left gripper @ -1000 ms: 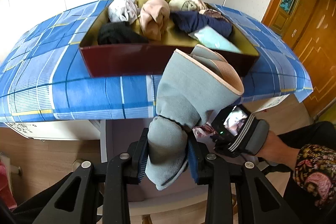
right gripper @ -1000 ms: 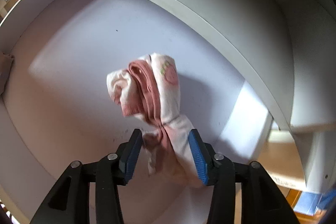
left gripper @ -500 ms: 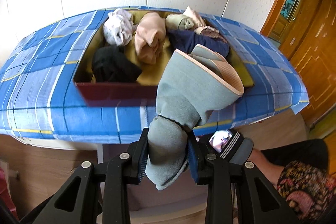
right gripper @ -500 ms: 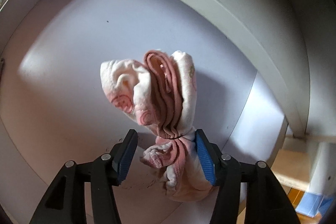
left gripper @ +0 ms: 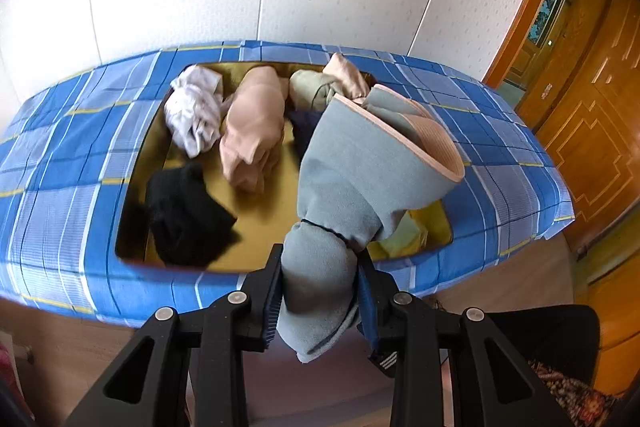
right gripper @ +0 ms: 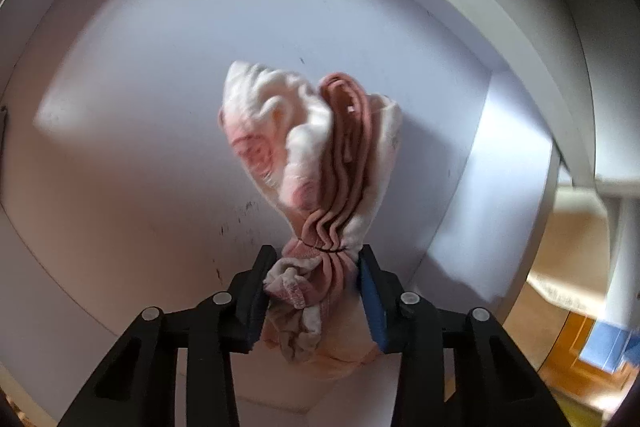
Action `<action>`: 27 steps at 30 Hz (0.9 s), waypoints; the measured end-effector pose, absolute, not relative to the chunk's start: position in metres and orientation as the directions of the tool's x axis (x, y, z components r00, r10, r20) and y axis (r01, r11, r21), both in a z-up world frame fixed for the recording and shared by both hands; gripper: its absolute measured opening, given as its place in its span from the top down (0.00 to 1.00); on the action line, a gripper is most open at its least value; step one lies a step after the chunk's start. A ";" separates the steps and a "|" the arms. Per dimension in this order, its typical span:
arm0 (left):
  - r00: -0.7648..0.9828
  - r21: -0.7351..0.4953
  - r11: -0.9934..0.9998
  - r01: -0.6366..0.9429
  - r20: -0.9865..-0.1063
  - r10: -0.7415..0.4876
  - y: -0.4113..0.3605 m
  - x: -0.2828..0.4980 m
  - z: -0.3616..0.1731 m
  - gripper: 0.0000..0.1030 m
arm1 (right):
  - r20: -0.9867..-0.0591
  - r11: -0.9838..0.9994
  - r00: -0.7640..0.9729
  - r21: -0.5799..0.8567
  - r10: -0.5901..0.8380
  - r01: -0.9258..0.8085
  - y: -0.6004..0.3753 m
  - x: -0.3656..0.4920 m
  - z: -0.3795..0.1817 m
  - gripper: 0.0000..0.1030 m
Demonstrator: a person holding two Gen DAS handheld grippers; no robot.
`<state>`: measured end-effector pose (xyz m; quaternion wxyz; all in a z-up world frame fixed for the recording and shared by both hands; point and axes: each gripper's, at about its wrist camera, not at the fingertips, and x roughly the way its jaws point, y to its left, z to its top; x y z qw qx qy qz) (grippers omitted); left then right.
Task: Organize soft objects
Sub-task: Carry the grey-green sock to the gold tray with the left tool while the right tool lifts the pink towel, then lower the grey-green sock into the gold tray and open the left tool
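Grey-blue sock bundle (left gripper: 352,203), pink-cuffed, clamped in the left gripper (left gripper: 320,301), pads tight on its narrow end; carried above the near edge of the blue plaid tablecloth (left gripper: 72,155), its flared end over the near right part of the tray (left gripper: 264,215). Inside the tray: black bundle (left gripper: 188,215) at the near left corner, white bundle (left gripper: 194,115) at the far left, peach bundle (left gripper: 250,131) mid-tray, olive bundle (left gripper: 310,89) by the far edge.

Pink-and-white sock bundle (right gripper: 316,163) gripped by the right gripper (right gripper: 314,291), jaws just closed further and now pinching its gathered neck; low inside a white compartment (right gripper: 140,107), contact with the floor not discernible.

Step judged: carry to tray with the left, pick-up with the right. Next called for: lowering the grey-blue bundle into the free near right area of the tray, clear of the black bundle, then releasing; lifting the pink bundle free of the compartment wall.
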<state>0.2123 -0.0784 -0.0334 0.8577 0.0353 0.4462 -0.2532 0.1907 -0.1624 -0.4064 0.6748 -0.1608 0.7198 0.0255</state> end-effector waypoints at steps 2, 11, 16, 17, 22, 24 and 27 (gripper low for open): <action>0.469 -0.163 0.868 0.469 -0.787 -0.401 -0.085 0.220 -0.028 0.68 | -0.981 0.956 -0.058 -0.164 -0.184 -0.244 -0.164 0.191 -0.407 0.61; 0.458 -0.142 0.875 0.462 -0.808 -0.372 -0.106 0.247 -0.019 0.68 | -0.985 0.963 -0.087 -0.127 -0.152 -0.238 -0.167 0.199 -0.409 0.61; 0.456 -0.111 0.897 0.428 -0.831 -0.320 -0.117 0.263 -0.029 0.68 | -0.986 0.968 -0.096 -0.113 -0.137 -0.224 -0.185 0.201 -0.391 0.61; 0.453 -0.110 0.903 0.416 -0.835 -0.311 -0.118 0.266 -0.032 0.68 | -0.986 0.969 -0.096 -0.111 -0.135 -0.222 -0.185 0.202 -0.386 0.61; 0.450 -0.085 0.918 0.388 -0.852 -0.269 -0.121 0.273 -0.043 0.68 | -0.986 0.972 -0.104 -0.108 -0.132 -0.210 -0.187 0.204 -0.376 0.61; 0.447 -0.081 0.921 0.382 -0.855 -0.261 -0.120 0.275 -0.047 0.68 | -0.986 0.972 -0.107 -0.107 -0.131 -0.207 -0.187 0.205 -0.375 0.61; 0.442 -0.072 0.927 0.369 -0.864 -0.243 -0.119 0.278 -0.054 0.68 | -0.986 0.973 -0.108 -0.106 -0.130 -0.203 -0.189 0.207 -0.378 0.61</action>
